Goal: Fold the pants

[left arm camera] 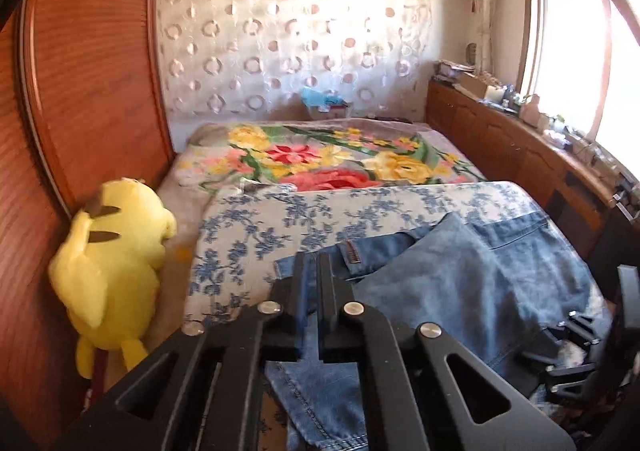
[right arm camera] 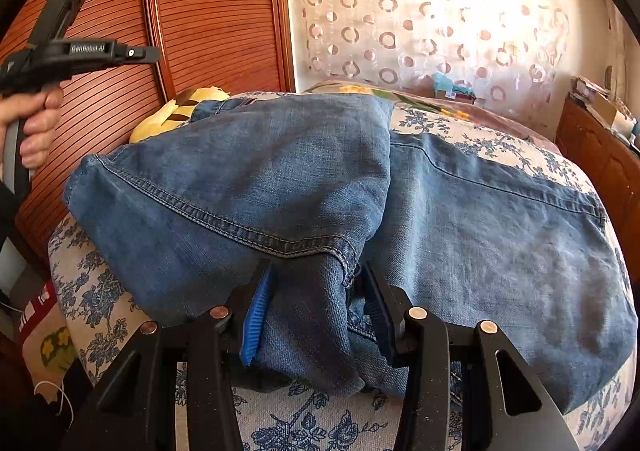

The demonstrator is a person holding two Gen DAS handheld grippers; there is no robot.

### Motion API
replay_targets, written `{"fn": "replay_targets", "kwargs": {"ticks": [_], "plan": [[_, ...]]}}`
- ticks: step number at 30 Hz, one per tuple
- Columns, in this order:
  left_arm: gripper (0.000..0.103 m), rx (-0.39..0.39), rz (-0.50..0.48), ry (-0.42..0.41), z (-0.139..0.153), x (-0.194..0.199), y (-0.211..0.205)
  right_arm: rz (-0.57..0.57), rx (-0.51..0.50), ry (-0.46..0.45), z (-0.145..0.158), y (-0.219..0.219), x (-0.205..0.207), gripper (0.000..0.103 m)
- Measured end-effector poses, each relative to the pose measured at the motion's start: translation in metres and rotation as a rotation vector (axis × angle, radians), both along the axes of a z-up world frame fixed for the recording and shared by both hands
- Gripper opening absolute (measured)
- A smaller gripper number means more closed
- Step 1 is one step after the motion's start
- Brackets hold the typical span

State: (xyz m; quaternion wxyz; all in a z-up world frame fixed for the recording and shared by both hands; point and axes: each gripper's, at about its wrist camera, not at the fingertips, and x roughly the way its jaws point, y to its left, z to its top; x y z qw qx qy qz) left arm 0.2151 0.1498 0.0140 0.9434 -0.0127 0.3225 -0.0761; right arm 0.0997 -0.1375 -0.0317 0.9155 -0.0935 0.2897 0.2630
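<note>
Black linkage arms fill the bottom of both wrist views, cutting off the near edge of the bed. In the right wrist view the right claw is clamped on a bunched fold of the pants, its blue-ribbed pads pressing the denim from either side; how much cloth sits deeper between the pads is hidden by the bunch itself. In the left wrist view the left claw has its two fingers drawn together, with a strip of denim showing in the slit between them; whether the tips actually pinch that cloth cannot be told. The pants, faded blue jeans, lie spread over the blue-flowered cover on the bed, one part folded over another, with a small leather patch showing at the waistband in the left view. At the left edge of the right view a hand grips the handle of the left device, its lower part cut off by the frame. Beside the bed a yellow plush toy leans against the reddish wooden panel; in the right view the jeans hide most of it. Farther back lies a bright floral blanket, then a sheer curtain with ring patterns. On the wooden sill under the glaring window, the small clutter is too blurred to name.
</note>
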Motion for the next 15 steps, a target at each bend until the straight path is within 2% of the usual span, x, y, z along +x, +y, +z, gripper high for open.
{"fn": "replay_targets", "kwargs": {"ticks": [3, 7, 9, 11, 13, 15], "plan": [[0.019, -0.008, 0.018, 0.026, -0.006, 0.006, 0.007, 0.002, 0.001, 0.001, 0.000, 0.000, 0.000, 0.047], [0.060, -0.012, 0.029, 0.134, -0.038, 0.014, 0.015, 0.002, 0.002, 0.001, 0.000, 0.000, 0.000, 0.047], [0.062, -0.011, 0.044, 0.178, -0.054, 0.017, 0.019, 0.002, 0.002, 0.002, -0.001, 0.000, 0.001, 0.047], [0.062, -0.044, 0.057, 0.244, -0.074, 0.022, 0.025, 0.002, 0.001, 0.001, 0.000, 0.000, 0.001, 0.047], [0.062, -0.116, 0.052, 0.322, -0.095, 0.026, 0.033, 0.002, 0.002, 0.001, -0.001, 0.000, 0.001, 0.047], [0.061, -0.159, 0.046, 0.353, -0.105, 0.025, 0.034, 0.002, 0.003, 0.001, -0.001, 0.000, 0.001, 0.047]]}}
